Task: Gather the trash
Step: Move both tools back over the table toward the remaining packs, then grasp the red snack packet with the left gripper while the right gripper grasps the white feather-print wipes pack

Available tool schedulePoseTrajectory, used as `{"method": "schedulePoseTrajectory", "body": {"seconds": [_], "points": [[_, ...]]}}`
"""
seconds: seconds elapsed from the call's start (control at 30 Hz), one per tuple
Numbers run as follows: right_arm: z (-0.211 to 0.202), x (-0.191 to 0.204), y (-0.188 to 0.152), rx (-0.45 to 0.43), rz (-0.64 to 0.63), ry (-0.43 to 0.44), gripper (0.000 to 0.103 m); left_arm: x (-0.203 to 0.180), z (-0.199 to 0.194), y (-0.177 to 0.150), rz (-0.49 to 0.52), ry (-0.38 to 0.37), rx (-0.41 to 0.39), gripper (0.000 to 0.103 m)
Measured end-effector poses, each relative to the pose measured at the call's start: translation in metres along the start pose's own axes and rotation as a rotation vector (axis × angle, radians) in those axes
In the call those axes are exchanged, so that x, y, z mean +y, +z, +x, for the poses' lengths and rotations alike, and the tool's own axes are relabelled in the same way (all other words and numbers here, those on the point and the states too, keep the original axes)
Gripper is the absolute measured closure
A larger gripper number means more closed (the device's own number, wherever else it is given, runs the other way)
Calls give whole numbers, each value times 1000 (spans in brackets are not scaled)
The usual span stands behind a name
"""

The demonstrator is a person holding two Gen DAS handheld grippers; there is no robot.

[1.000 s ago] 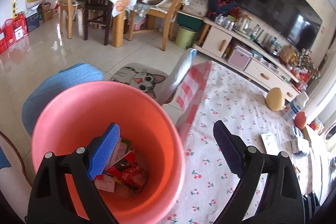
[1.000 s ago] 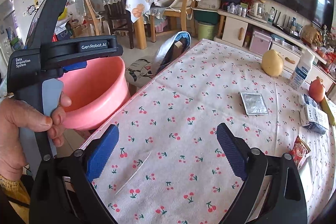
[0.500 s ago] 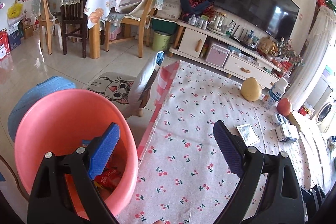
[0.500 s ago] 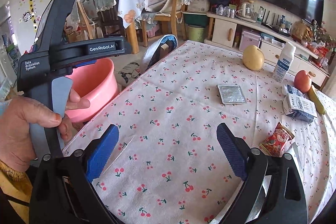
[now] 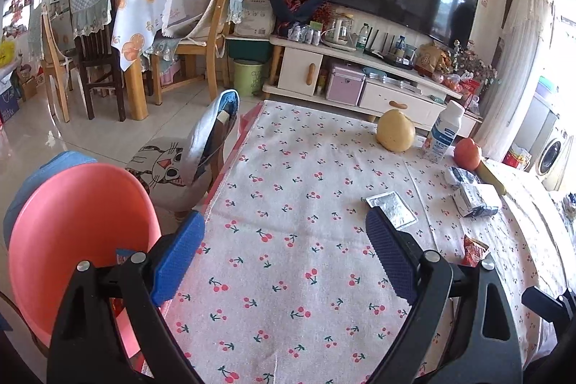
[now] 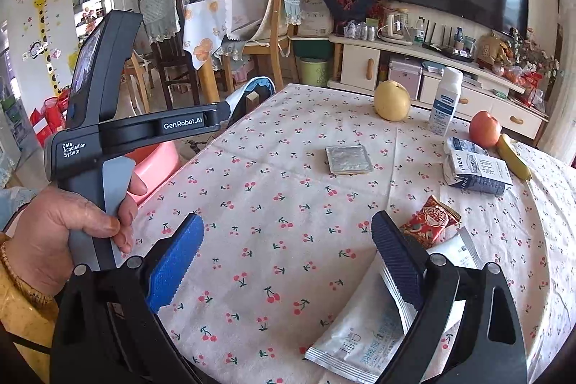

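- The right tool (image 6: pixel 284 261) is spread wide, pinching nothing; the left tool (image 5: pixel 284 258) too.
- A white sachet (image 6: pixel 363 337) lies flat on the tabletop (image 6: pixel 288 168), under the right finger.
- It is probably light, thin and slippery; take one edge.

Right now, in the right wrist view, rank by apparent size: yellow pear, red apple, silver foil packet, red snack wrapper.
1. Silver foil packet
2. Red snack wrapper, nearer the camera, so unsure against the packet
3. Yellow pear
4. Red apple
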State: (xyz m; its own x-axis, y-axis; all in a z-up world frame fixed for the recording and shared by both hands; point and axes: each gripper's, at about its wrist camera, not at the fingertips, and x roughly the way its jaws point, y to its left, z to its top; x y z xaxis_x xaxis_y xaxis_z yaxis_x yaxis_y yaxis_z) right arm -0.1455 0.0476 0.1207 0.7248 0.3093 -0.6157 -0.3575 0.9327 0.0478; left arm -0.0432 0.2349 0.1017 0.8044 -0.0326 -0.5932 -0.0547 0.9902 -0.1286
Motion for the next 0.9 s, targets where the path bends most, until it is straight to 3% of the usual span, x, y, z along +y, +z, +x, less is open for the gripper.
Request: {"method": "schedulePoseTrajectory", "body": {"seconds": [0.3, 0.47, 0.7, 0.9], "points": [[-20, -28, -14, -12, 42, -35, 10, -48, 0, -14, 129, 4, -5, 12], [-33, -49, -26, -11, 84, -65, 10, -66, 4, -22, 141, -33, 31, 12], [-52, -80, -49, 6, 166, -87, 10, -92, -1, -29, 151, -168, 44, 12], [-60, -103, -66, 27, 218, -98, 10, -138, 0, -40, 246, -323, 70, 12]]}}
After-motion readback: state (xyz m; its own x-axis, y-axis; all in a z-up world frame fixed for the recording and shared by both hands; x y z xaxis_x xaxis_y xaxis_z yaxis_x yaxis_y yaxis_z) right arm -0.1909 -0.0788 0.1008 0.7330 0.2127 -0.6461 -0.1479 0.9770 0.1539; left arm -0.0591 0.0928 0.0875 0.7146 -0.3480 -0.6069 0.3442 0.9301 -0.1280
